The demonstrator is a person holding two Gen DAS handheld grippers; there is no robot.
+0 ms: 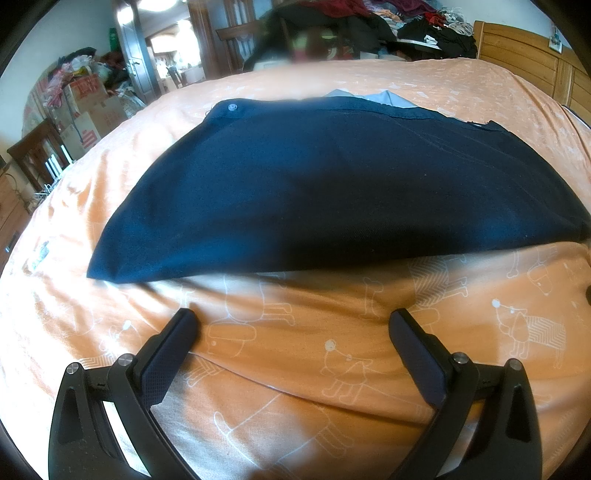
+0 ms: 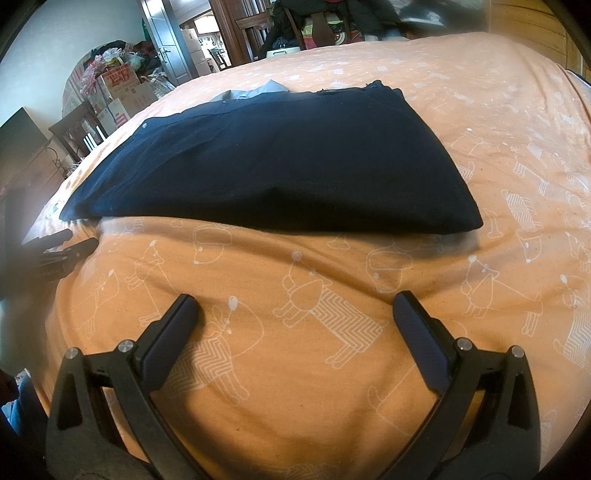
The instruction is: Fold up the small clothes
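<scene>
Black left hand-held gripper (image 1: 291, 321) and right hand-held gripper (image 2: 295, 306): both jaws wide apart, empty, low over orange bedsheet (image 2: 332, 369). Navy garment (image 1: 332, 192) lies flat mid-frame, apart from both. Judged soft, light, limp knit; near corners at lower left and lower right offer the best pinch.

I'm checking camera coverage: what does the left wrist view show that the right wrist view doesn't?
Only the left wrist view: the wooden headboard and the clothes pile in front of it. Only the right wrist view: the left hand-held gripper near the garment's corner. Both: the folded navy garment, the orange bedsheet, the cardboard boxes, and the view's own hand-held gripper open, the right one empty.
</scene>
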